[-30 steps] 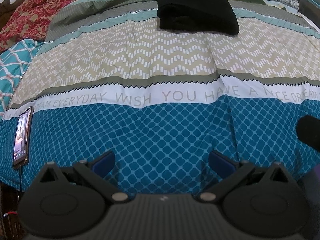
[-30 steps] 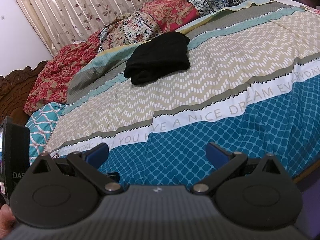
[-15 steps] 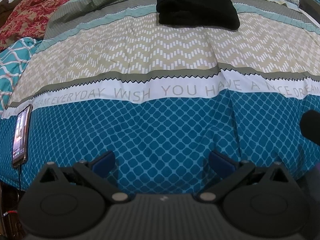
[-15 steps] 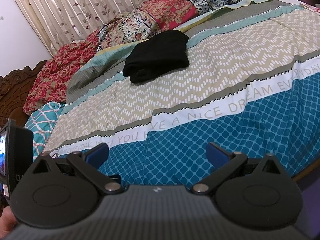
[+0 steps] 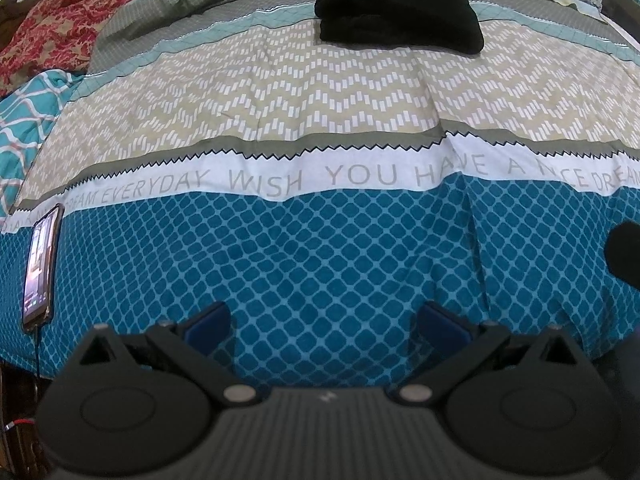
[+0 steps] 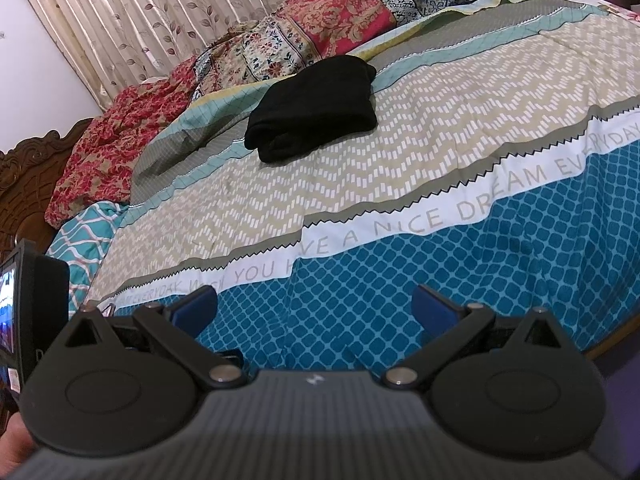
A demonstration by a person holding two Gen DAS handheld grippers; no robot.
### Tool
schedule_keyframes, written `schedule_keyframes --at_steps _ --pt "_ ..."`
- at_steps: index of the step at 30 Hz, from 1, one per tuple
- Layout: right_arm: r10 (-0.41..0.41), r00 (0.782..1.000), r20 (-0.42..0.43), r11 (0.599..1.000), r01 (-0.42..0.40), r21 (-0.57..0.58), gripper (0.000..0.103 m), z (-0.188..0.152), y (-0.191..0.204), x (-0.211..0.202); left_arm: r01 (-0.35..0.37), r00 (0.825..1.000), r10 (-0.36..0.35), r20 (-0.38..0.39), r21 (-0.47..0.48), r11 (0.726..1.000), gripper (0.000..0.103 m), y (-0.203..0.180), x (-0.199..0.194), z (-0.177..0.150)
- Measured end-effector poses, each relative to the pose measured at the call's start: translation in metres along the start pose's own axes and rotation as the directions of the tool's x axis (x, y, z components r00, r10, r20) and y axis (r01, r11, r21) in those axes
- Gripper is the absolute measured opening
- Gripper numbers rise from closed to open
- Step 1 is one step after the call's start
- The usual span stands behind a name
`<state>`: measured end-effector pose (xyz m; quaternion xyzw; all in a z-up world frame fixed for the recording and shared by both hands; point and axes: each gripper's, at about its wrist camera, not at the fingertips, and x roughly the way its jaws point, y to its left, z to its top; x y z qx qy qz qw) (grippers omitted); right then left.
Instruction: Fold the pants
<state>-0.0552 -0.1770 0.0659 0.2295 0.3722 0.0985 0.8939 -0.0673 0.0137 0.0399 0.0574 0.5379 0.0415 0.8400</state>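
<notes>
Place: a home bedroom.
Bed (image 6: 400, 168): spread with a patterned cover (printed "WISH YOU HAVE A NICE DREAM").
Headboard (image 6: 24, 184): carved wood.
Window side: leaf-print curtains (image 6: 132, 20).

Bed (image 5: 320, 128): the broad middle of the cover, from the near blue band up through the zigzag band, lies bare and open to approach from the front edge. Obstacles: folded black pants (image 5: 396, 4) on the far side; a phone (image 5: 40, 268) with its cable at the near left edge; heaped red floral bedding (image 6: 100, 152) along the far left by the carved headboard (image 6: 24, 184).
</notes>
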Motion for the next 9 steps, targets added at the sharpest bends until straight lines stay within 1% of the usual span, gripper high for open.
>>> schedule_keyframes --at_steps 3,7,9 --pt "0.0 1.0 0.0 1.0 0.0 0.0 0.103 -0.0001 0.0 0.0 0.002 1.0 -0.002 -0.007 -0.001 1.0 0.103 -0.0001 0.0016 -0.0002" --pt "-0.001 1.0 0.0 1.0 0.001 -0.001 0.103 -0.0003 0.0002 0.0001 0.008 1.0 -0.008 0.01 0.005 1.0 0.103 -0.0008 -0.0005 -0.001" --pt "-0.001 1.0 0.003 1.0 0.001 -0.004 0.103 -0.0006 0.0003 0.0 0.021 1.0 -0.021 0.015 0.002 1.0 0.103 -0.0005 -0.0019 -0.0002"
